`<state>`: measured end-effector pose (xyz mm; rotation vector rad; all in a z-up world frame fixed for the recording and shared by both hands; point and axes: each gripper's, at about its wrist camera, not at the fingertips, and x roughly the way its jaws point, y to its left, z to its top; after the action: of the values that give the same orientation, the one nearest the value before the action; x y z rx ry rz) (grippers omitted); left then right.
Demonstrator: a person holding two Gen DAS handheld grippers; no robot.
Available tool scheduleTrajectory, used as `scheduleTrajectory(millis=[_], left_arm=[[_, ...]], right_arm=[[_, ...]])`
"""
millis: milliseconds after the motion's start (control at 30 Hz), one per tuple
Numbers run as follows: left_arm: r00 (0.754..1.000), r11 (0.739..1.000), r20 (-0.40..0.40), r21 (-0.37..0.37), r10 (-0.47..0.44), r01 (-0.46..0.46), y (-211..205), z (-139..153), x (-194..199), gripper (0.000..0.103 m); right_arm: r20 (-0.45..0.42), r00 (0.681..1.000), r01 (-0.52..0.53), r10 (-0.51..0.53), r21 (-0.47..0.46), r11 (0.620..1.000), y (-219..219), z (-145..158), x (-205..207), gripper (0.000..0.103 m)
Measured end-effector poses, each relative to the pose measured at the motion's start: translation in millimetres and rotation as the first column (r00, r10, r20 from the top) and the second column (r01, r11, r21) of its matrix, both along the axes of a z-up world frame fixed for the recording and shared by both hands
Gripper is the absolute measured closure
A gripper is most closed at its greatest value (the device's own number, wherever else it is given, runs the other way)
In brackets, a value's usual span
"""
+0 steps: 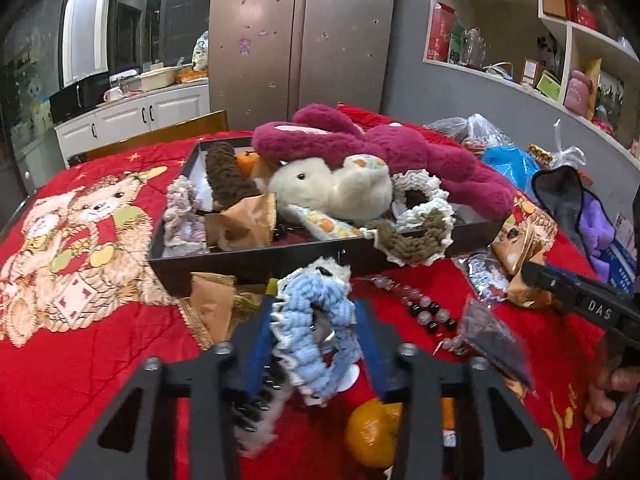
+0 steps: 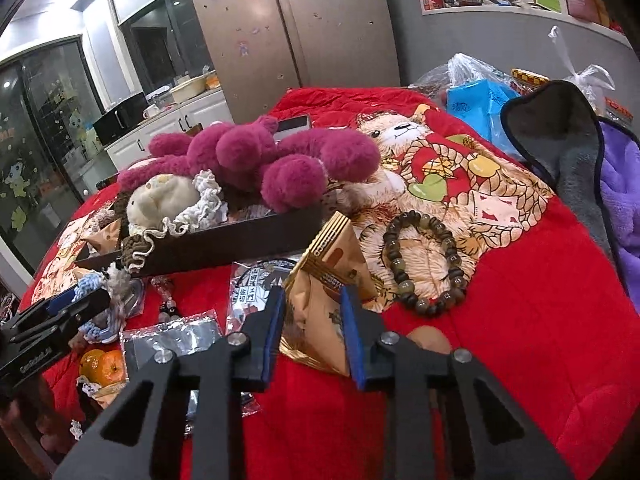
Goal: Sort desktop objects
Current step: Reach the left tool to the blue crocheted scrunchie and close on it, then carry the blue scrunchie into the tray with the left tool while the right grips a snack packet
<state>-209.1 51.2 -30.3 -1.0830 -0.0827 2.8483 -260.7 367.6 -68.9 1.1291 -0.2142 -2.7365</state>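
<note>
The left gripper [image 1: 314, 322] was closed on a blue scrunchie [image 1: 316, 316] just before the dark tray [image 1: 256, 258], and the right gripper [image 2: 313, 312] was clamped on a tan snack packet [image 2: 324, 300] on the red-covered desk [image 2: 520, 300]. Both should lift clear of the tray's wall before release; the plush toys [image 1: 360, 160] hid much of the tray's floor

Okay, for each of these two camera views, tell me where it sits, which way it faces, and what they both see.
Left wrist view: sits on the left claw, looking forward and down at the blue scrunchie it grips; the right claw and a hand show at right.
Right wrist view: sits on the right claw, facing the tan snack packet it pinches; the left claw shows at left.
Shared: the dark tray and the magenta plush.
</note>
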Motion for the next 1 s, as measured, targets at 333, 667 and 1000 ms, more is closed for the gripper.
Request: scheduleTrajectory(millis=[333, 667, 1000], left_arm=[[0.999, 0.999, -0.021, 0.001, -0.041, 0.041, -4, 6, 18, 0.09], [0.998, 0.999, -0.063, 0.032, -0.026, 0.028, -16, 19, 31, 0.091], [0.99, 0.999, -0.136, 0.036, -0.027, 0.032, -18, 31, 42, 0.091]], right_arm=[[-0.057, 0.998, -0.02, 0.021, 0.016, 1.0, -10, 9, 9, 0.077], [-0.086, 0.995, -0.048, 0.049, 0.005, 0.999, -19, 15, 14, 0.077], [-0.162, 0.983, -0.089, 0.086, -0.01, 0.996, -25, 31, 27, 0.077]])
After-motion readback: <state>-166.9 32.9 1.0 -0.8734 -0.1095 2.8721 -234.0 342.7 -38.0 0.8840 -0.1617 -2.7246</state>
